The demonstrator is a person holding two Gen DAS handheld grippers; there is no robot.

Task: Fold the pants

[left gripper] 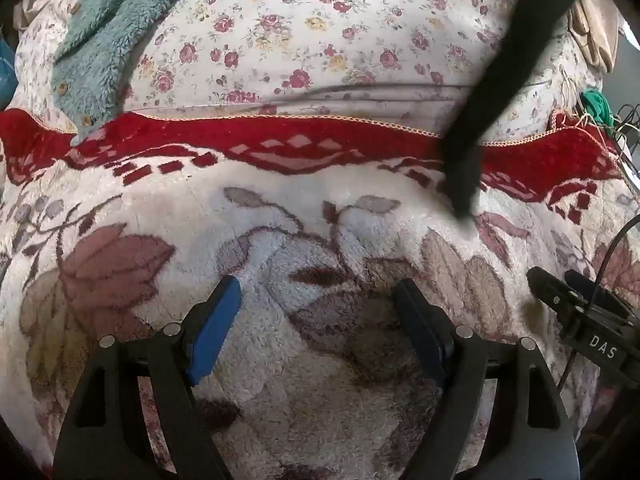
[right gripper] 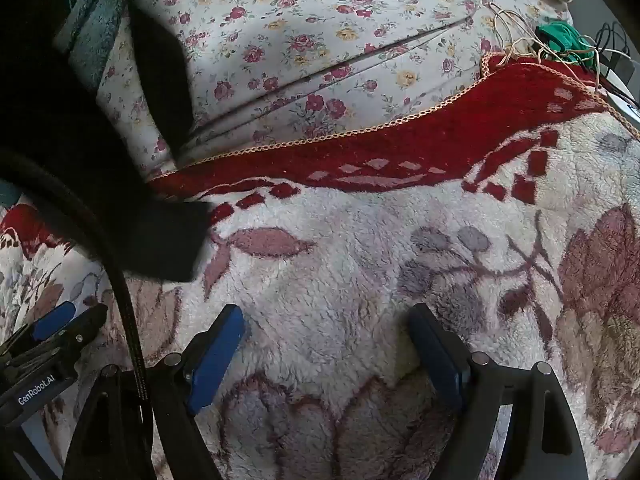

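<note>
My left claw (left gripper: 318, 308) and right claw (right gripper: 328, 336) both hang spread wide and empty above the fleece blanket (left gripper: 320, 216); black pants (left gripper: 464, 168) drape across its red border.

Left gripper (left gripper: 316, 300) and right gripper (right gripper: 326, 330) tilt downward, fingers spread wide, empty.

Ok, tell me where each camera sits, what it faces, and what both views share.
Left wrist: on the left gripper, tilted down at the fleece blanket; open jaws show, right gripper at the right edge.
Right wrist: on the right gripper, facing the same blanket; open jaws show.
Shared: blanket's red border, flowered sheet, black pants.
</note>
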